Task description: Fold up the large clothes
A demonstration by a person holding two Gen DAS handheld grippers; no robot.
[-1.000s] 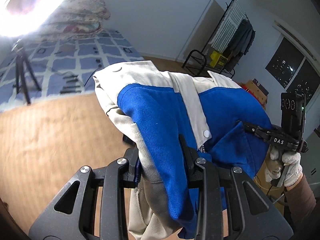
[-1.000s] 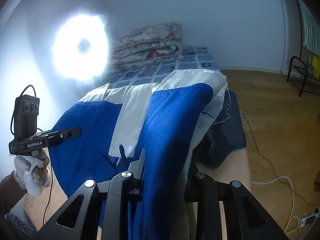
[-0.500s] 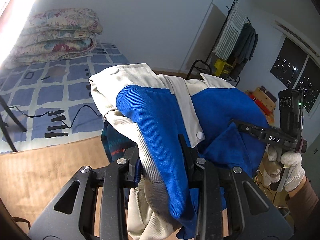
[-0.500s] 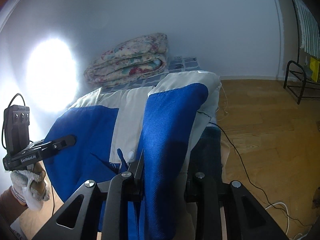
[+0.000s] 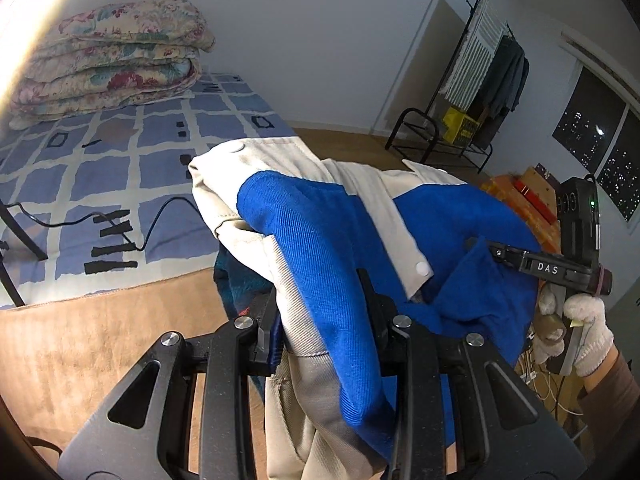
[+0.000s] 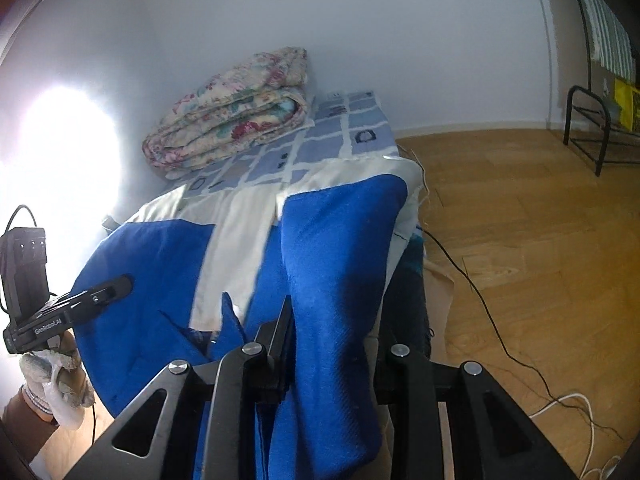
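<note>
Item, blue-and-cream jacket (image 5: 320, 248): hanging in the air near the bed's (image 5: 132, 160) foot edge, left gripper (image 5: 324, 320) and right gripper (image 6: 332, 344) fingers each clamping narrowly on a bunched fold; risk: thick cloth slipping free, jacket landing crumpled.

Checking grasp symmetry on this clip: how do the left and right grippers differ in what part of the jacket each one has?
The left gripper clamps a bunch of both beige and blue cloth of the jacket; the right gripper clamps almost only blue cloth. In the right wrist view the left gripper's finger lies over a blue panel beside the beige front strip; the right gripper grips the panel on the strip's other side. Both are shut on the jacket, holding it up off the bed.
</note>
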